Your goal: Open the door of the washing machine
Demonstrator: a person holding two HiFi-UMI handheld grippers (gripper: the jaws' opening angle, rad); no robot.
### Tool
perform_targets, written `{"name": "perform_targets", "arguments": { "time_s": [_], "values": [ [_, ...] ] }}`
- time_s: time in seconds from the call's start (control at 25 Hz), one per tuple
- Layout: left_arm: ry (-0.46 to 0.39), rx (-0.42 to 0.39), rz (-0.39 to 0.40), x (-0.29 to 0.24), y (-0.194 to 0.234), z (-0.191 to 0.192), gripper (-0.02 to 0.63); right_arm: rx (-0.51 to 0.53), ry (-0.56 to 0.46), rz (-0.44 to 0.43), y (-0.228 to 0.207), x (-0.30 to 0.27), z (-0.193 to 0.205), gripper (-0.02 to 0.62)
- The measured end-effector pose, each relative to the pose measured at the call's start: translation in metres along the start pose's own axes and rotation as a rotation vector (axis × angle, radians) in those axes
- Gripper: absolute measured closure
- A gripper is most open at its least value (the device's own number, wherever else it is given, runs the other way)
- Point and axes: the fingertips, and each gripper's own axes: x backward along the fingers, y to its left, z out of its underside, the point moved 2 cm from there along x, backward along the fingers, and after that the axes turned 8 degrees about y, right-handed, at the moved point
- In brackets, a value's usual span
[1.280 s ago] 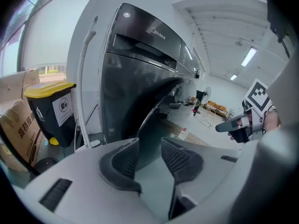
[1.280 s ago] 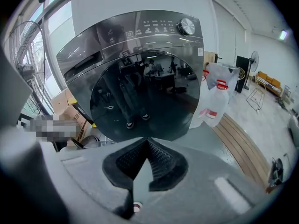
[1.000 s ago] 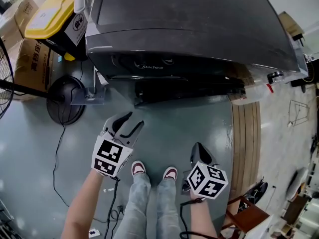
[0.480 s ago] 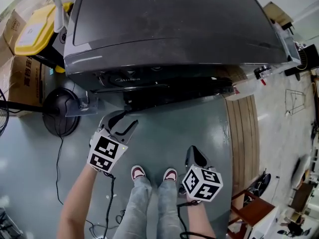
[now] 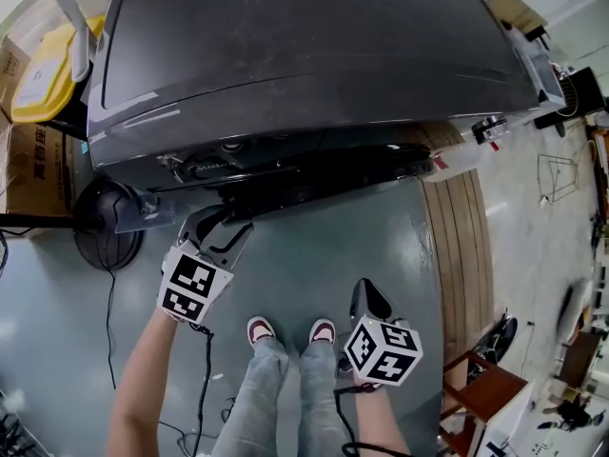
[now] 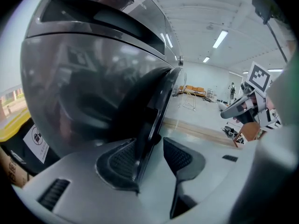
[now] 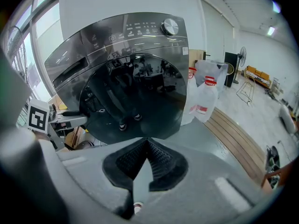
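**Position.** The dark grey front-loading washing machine [image 5: 314, 55] stands directly ahead of the person. Its round dark-glass door [image 7: 135, 97] faces them, and I cannot tell whether the latch has let go.

**Left gripper** [image 5: 221, 228]: jaws apart, straddling the door's rim at its left edge. The left pad [image 6: 121, 160] looks to be against the rim and the right pad [image 6: 180, 155] stands clear of it, so nothing is clamped yet.

**Right gripper** [image 5: 366, 300]: jaws closed together on nothing, held low and well back from the machine.

**Risks.**
- The rim is thin, glossy and curved. A shallow bite would likely slide off under a pull.
- A pull across the latch rather than straight out could twist the gripper loose.
- If the door swings toward its right side, it may meet the clear plastic jugs with red caps [image 7: 205, 97] standing just beside the machine.

**Views compared.**
- The head view places the left gripper at the machine's front, but the top overhangs most of the door.
- Only the left gripper view shows the rim between the pads.
- Only the right gripper view shows the whole door face, the control panel above it and the jugs.
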Motion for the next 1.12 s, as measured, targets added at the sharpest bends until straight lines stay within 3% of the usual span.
{"name": "perform_targets", "arguments": {
  "time_s": [0.76, 1.12],
  "values": [
    [0.021, -0.036, 0.024, -0.003, -0.004, -0.002, 0.477, -0.007, 0.008, -0.005, -0.009, 0.002, 0.007, 0.591],
    [0.033, -0.017, 0.020, -0.001, -0.009, 0.000, 0.477, -0.019, 0.002, 0.007, -0.021, 0.008, 0.012, 0.591]
  ]
}}
